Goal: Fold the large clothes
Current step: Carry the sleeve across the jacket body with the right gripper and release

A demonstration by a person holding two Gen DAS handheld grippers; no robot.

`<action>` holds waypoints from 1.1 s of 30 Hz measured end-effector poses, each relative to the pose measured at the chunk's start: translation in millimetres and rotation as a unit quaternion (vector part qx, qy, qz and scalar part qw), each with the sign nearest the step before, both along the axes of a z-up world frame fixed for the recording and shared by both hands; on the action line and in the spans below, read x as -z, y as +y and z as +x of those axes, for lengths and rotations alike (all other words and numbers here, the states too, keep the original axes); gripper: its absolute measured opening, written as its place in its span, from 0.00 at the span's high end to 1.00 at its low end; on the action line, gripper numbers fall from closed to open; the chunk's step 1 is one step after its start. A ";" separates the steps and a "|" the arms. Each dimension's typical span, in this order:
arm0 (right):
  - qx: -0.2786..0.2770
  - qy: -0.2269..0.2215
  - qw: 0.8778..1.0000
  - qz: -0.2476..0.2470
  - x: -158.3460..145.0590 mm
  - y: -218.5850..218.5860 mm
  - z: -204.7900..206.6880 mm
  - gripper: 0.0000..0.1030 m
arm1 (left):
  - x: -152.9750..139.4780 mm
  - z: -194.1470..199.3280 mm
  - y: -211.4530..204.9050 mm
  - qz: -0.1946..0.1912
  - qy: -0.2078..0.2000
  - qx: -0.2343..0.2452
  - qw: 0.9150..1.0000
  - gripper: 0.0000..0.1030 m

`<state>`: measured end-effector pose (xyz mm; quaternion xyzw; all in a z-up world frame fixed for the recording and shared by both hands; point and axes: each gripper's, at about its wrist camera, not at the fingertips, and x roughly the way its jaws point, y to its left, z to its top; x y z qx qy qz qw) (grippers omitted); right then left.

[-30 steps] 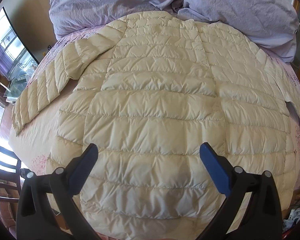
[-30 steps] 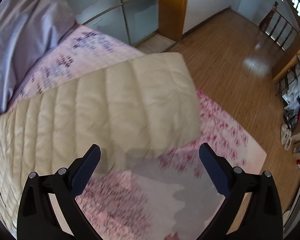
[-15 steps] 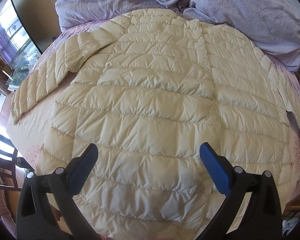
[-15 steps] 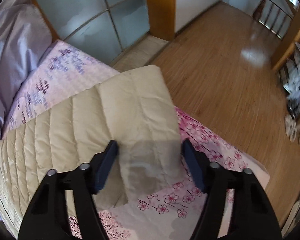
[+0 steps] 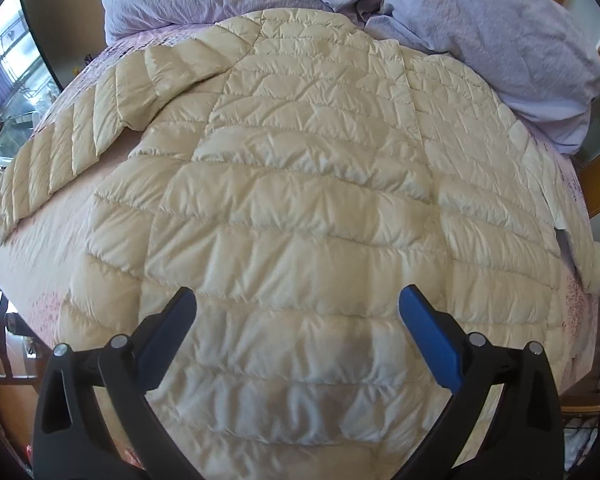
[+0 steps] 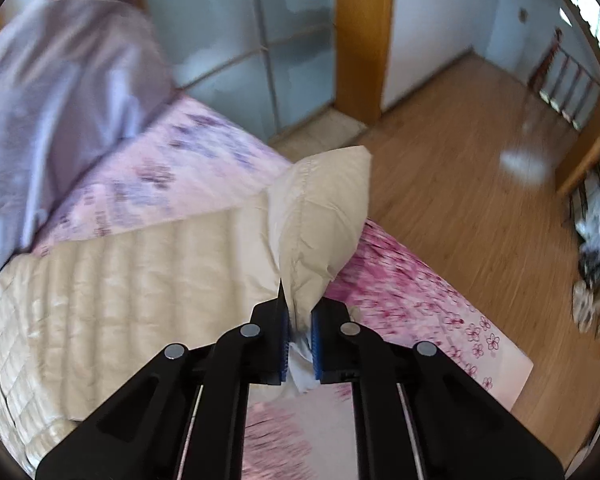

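The left gripper (image 5: pixel 296 312) hangs with jaws spread wide over the lower back of the cream quilted jacket (image 5: pixel 300 208), touching nothing. The jacket lies flat on the floral bedsheet (image 6: pixel 420 280). At the jacket's right edge the right gripper (image 6: pixel 299 334) pinches the sleeve cuff (image 6: pixel 320 216), lifted off the sheet. Beyond the jacket's collar lies a lilac duvet (image 5: pixel 480 12).

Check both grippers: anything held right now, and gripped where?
The right gripper is shut on the cream puffer jacket's sleeve, pinched near the cuff end. The left gripper is open over the jacket's body, holding nothing.
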<state>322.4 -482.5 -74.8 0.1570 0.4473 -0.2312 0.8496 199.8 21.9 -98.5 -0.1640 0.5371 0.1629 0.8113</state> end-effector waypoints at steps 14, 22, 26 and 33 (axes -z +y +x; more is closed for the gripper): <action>-0.253 -0.003 0.967 0.007 -22.7 295.5 54.0 0.92 | -7.0 -22.3 95.3 0.013 -0.019 -0.017 1.000 0.02; -0.350 0.025 0.936 0.000 0.4 428.9 41.8 0.92 | -3.5 -37.0 135.4 0.003 -0.021 -0.030 0.999 0.02; -0.361 0.030 0.932 0.005 3.9 459.6 41.7 0.92 | -1.7 -42.7 150.1 0.001 -0.020 -0.035 0.999 0.02; -0.381 0.043 0.923 0.039 17.0 493.1 36.6 0.92 | -2.7 -46.2 166.9 0.005 -0.022 -0.041 0.999 0.02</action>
